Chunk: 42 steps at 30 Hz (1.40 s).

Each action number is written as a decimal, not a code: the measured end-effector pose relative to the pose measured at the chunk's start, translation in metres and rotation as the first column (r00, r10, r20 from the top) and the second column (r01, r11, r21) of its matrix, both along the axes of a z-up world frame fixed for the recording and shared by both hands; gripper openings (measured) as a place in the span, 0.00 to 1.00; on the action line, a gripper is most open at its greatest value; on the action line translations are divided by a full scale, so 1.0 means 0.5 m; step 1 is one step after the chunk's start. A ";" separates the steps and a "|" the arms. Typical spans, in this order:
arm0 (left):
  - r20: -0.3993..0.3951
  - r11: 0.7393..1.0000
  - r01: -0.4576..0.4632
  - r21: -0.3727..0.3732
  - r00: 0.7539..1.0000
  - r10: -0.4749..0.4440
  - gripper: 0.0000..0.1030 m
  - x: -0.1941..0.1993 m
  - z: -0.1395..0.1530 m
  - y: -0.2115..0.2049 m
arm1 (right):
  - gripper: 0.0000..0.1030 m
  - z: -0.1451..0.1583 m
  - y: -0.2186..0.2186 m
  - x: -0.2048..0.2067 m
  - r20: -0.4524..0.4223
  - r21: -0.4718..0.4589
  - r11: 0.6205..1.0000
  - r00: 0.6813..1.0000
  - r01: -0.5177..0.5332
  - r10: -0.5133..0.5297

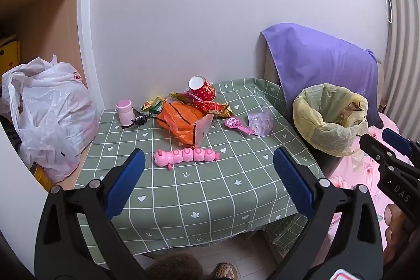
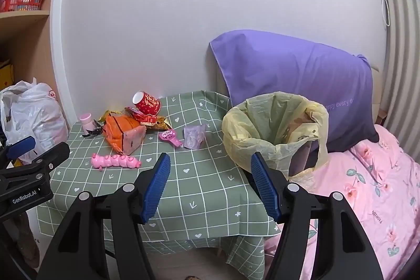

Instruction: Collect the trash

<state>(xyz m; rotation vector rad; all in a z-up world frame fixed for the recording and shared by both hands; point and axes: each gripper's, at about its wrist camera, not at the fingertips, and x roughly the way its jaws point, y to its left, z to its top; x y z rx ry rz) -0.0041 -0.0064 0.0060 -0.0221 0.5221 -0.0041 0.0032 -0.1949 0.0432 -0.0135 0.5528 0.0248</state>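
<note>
Jaws apart; 1 bin (image 2: 273, 133), 1 cup (image 2: 147, 102).

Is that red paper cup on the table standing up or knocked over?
Knocked over. The red paper cup lies tilted on the pile of wrappers, its white open mouth facing sideways toward the camera.

Right hand-held gripper (image 2: 210, 188) hovering over the near edge of the green-checked counter (image 2: 199, 188), blue pads spread wide, nothing between them. Far left: orange snack bag (image 2: 119, 133), red paper cup (image 2: 147, 102) tipped on its side atop wrappers, pink caterpillar toy (image 2: 115, 161) in front. At right, yellow-lined trash bin (image 2: 273, 133) beside the pink bed (image 2: 367, 188). Left hand-held gripper (image 2: 34, 151) poking in at the left edge.
</note>
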 end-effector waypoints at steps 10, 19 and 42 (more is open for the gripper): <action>-0.002 1.000 0.019 0.003 1.000 -0.019 0.91 -0.004 0.004 -0.014 | 0.59 0.000 -0.013 -0.009 -0.004 0.012 1.000 1.000 0.011 -0.011; 0.003 0.999 0.034 -0.001 0.999 -0.034 0.91 -0.015 0.006 -0.022 | 0.59 -0.002 -0.020 -0.018 -0.004 0.010 1.000 1.000 0.013 -0.013; 0.005 0.999 0.046 0.004 0.999 -0.046 0.91 -0.024 0.005 -0.031 | 0.59 -0.004 -0.036 -0.036 -0.003 0.021 1.000 1.000 0.020 -0.020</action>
